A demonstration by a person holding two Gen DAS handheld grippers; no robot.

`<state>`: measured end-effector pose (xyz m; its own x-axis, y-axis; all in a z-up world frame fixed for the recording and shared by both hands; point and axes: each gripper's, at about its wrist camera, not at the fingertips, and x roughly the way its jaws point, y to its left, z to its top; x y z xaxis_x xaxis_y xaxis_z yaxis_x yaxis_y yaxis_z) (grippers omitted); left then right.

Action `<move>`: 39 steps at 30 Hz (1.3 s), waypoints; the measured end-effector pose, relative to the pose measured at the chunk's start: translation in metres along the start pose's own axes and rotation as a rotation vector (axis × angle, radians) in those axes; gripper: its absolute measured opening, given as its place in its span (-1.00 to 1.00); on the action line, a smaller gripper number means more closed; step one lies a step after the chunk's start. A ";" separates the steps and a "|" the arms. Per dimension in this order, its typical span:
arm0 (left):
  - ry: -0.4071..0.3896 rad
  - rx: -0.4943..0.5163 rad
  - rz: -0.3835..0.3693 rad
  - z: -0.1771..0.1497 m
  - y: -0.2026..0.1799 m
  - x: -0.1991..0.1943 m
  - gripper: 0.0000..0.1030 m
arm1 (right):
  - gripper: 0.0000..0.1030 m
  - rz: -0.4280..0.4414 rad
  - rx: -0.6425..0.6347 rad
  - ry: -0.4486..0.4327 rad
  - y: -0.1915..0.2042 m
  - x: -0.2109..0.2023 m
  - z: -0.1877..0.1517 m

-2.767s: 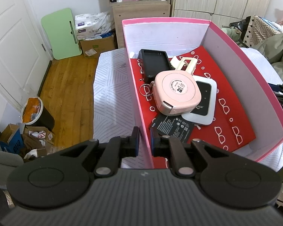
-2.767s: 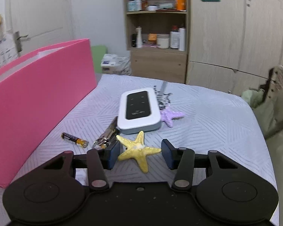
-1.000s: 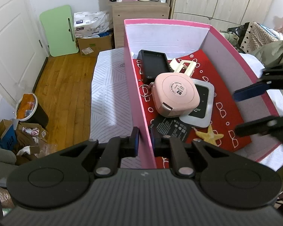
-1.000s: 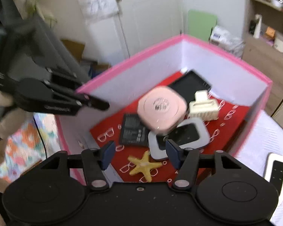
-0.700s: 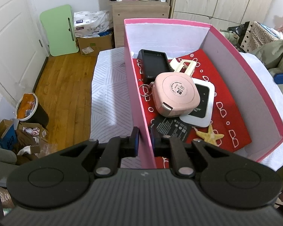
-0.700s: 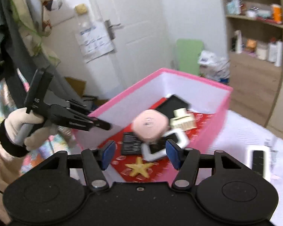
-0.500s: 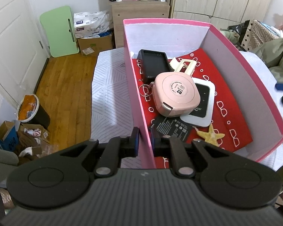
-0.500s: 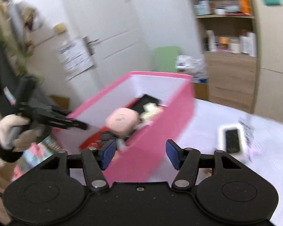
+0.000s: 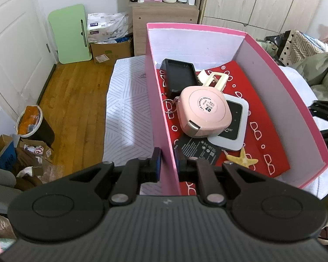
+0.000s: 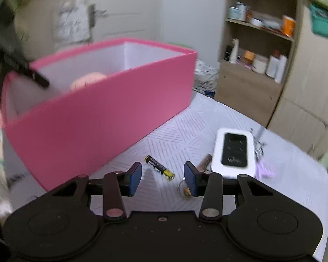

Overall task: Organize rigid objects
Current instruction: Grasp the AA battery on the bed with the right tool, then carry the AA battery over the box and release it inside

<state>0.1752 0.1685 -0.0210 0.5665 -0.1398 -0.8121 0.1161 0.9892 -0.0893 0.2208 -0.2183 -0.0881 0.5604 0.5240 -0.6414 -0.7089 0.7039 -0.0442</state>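
My left gripper (image 9: 166, 167) is shut on the near left wall of the pink box (image 9: 158, 118). Inside lie a pink rounded case (image 9: 204, 111), a white device (image 9: 234, 126), a black phone case (image 9: 180, 76), a black card (image 9: 199, 150) and a yellow starfish (image 9: 242, 158). My right gripper (image 10: 163, 175) is open and empty over the bed, just above a battery (image 10: 159, 167). A white device (image 10: 235, 150), a purple starfish (image 10: 264, 168) and a small metal tool (image 10: 204, 162) lie to its right. The pink box (image 10: 111, 113) stands to its left.
The white patterned bedcover (image 10: 185, 135) carries everything. A wooden shelf unit (image 10: 255, 50) and wardrobe doors stand behind. In the left wrist view a wood floor (image 9: 76, 109), a bin (image 9: 32, 124) and cardboard boxes lie left of the bed. Green bedding (image 9: 321, 69) lies at right.
My right gripper dropped the yellow starfish in the box, then swung back out to the right over the battery on the bed. My left gripper kept its hold on the box wall.
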 end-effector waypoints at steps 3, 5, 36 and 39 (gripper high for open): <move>-0.005 -0.008 -0.006 -0.001 0.002 0.000 -0.76 | -0.07 0.033 -0.047 0.021 -0.003 0.016 0.007; -0.006 -0.011 -0.010 -0.001 0.002 0.000 -0.76 | -0.09 0.041 -0.027 0.050 -0.009 0.026 0.008; 0.049 0.009 0.005 0.008 -0.003 0.004 -0.77 | -0.76 -0.053 0.190 -0.260 0.022 -0.057 0.055; 0.102 0.051 0.027 0.017 -0.008 0.007 -0.78 | -0.76 0.013 0.164 -0.250 0.028 -0.051 0.080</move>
<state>0.1921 0.1591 -0.0164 0.4842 -0.1056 -0.8686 0.1446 0.9887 -0.0396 0.2062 -0.1869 0.0049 0.6543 0.6210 -0.4316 -0.6495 0.7538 0.0999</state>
